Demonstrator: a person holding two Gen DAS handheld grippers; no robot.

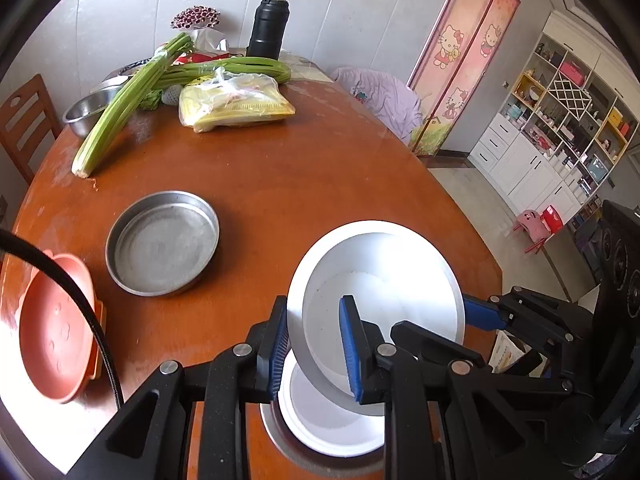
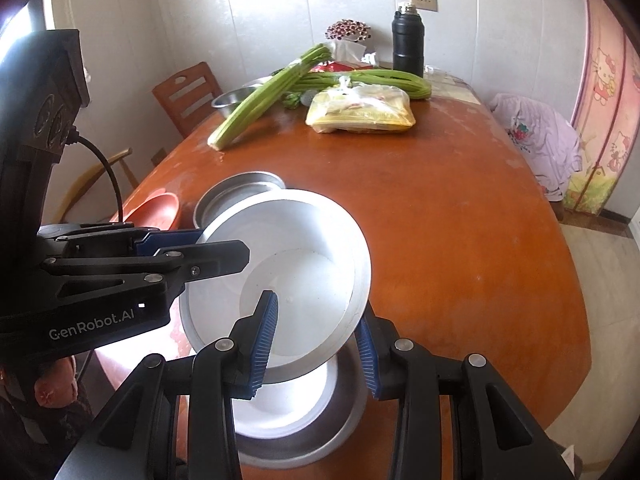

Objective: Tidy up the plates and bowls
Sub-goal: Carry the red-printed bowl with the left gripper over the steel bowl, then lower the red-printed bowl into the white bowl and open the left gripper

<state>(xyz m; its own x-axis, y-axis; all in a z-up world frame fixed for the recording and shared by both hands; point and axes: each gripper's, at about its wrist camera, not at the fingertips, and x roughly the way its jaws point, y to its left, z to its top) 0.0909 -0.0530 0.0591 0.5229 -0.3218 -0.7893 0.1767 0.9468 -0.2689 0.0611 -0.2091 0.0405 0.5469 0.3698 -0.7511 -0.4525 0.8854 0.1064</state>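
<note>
Plate [image 1: 384, 280] held tilted above white dish [image 1: 328, 416], both claws clamped on its rim: left claw [image 1: 316, 348], right claw [image 2: 316, 344]. Metal pan [image 1: 162, 242] and orange bowl [image 1: 54, 332] sit apart on worktop [image 1: 320, 168]; stacking unfinished.

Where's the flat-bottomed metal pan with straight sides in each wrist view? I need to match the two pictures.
Left wrist view: the metal pan sits in full view on the table, left of centre, beside the orange plate.
Right wrist view: only the metal pan's far rim shows, behind the lifted white plate.
Shared landmark: the black flask at the table's far end.
</note>
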